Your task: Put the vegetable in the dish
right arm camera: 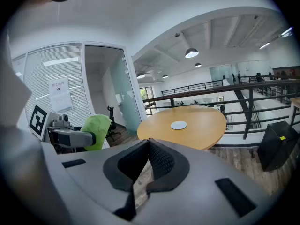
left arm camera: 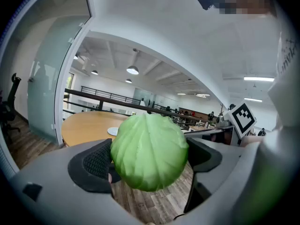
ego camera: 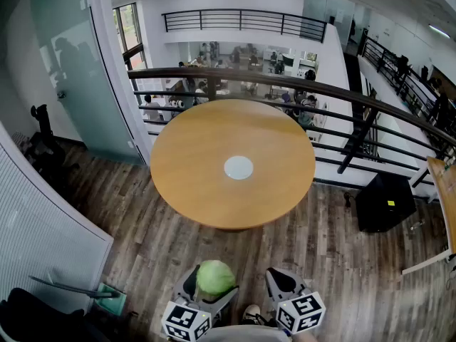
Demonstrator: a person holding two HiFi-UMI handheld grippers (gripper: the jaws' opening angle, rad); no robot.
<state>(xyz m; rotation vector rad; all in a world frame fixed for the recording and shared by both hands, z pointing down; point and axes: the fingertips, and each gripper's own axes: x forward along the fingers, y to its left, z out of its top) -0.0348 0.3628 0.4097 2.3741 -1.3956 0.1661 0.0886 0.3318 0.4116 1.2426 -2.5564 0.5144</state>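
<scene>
A round green cabbage (ego camera: 215, 277) sits between the jaws of my left gripper (ego camera: 212, 286), low in the head view and above the wood floor. In the left gripper view the cabbage (left arm camera: 149, 151) fills the gap, and the wide-spread black pads (left arm camera: 96, 161) press on its sides. The white dish (ego camera: 238, 167) lies at the middle of the round wooden table (ego camera: 192, 184), well ahead of both grippers. My right gripper (ego camera: 283, 283) hangs beside the left one, shut and empty. In the right gripper view its pads (right arm camera: 161, 161) meet, with the cabbage (right arm camera: 96, 128) off to the left and the dish (right arm camera: 178, 124) ahead.
A dark metal railing (ego camera: 335, 95) curves behind the table. A black box (ego camera: 385, 201) stands on the floor at the right, near another table's edge (ego camera: 445, 191). A glass partition (ego camera: 85, 84) and an office chair (ego camera: 43, 144) are at the left.
</scene>
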